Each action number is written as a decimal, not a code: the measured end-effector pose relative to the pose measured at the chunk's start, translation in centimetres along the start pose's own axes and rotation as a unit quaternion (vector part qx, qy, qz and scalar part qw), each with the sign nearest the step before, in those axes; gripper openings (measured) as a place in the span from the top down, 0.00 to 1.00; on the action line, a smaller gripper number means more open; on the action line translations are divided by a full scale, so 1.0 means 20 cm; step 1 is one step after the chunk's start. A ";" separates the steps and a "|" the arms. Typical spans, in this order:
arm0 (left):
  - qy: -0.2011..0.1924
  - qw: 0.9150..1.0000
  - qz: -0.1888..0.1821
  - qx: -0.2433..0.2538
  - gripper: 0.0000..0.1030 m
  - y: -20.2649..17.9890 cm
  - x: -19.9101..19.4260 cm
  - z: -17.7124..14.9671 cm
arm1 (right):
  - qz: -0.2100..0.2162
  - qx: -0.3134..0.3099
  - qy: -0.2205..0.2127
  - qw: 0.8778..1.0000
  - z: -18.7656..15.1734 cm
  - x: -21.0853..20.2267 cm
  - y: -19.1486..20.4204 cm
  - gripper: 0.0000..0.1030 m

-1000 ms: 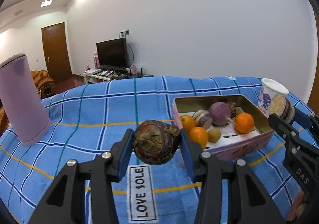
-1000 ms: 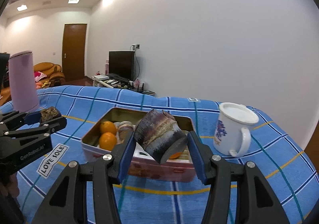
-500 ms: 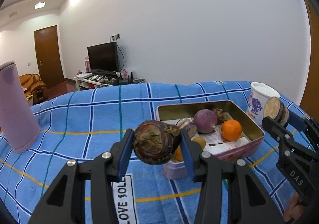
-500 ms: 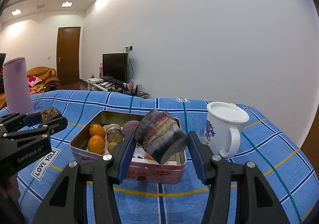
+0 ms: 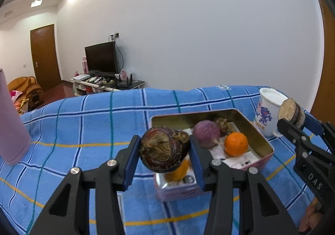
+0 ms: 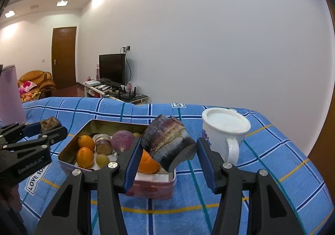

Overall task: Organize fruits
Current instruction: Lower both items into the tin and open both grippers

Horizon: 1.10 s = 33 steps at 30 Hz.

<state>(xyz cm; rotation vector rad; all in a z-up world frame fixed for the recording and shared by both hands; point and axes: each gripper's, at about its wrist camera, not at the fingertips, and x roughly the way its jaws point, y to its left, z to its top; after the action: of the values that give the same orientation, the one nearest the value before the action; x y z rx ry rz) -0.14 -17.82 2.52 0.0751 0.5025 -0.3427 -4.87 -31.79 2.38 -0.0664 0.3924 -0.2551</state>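
Left tongs (image 5: 165, 151) are clamping a wrinkled dark-purple fruit (image 5: 164, 149), right tongs (image 6: 167, 152) a striped cut stalk (image 6: 168, 144), both tilting down over the pink metal tin (image 6: 159, 188), hiding some oranges

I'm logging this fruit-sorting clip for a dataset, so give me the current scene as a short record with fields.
surface: blue checked cloth
container: open tin on the cloth, holding oranges and a purple round fruit
left tool: clamped on a dark wrinkled fruit, in the air
right tool: clamped on a dark striped cut piece, in the air
beside tin: white mug
far left: pink cylinder
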 end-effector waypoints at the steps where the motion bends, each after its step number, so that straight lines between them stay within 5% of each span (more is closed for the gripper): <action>1: -0.001 1.000 -0.002 0.000 0.53 -0.01 0.01 0.01 | -0.001 -0.002 0.002 1.000 0.01 0.01 0.00 0.47; 11: -0.004 1.000 -0.004 0.003 0.53 -0.08 0.09 0.07 | -0.006 -0.007 0.009 1.000 0.13 0.12 0.02 0.47; 33: 0.021 1.000 0.004 -0.002 0.54 -0.09 0.27 0.05 | -0.003 0.003 0.046 0.999 0.05 0.42 0.05 0.47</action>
<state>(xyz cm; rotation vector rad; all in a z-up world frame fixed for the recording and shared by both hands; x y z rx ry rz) 4.26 -21.29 0.81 0.0809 0.5434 -0.3339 3.21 -33.03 0.02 -0.0507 0.4839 -0.2653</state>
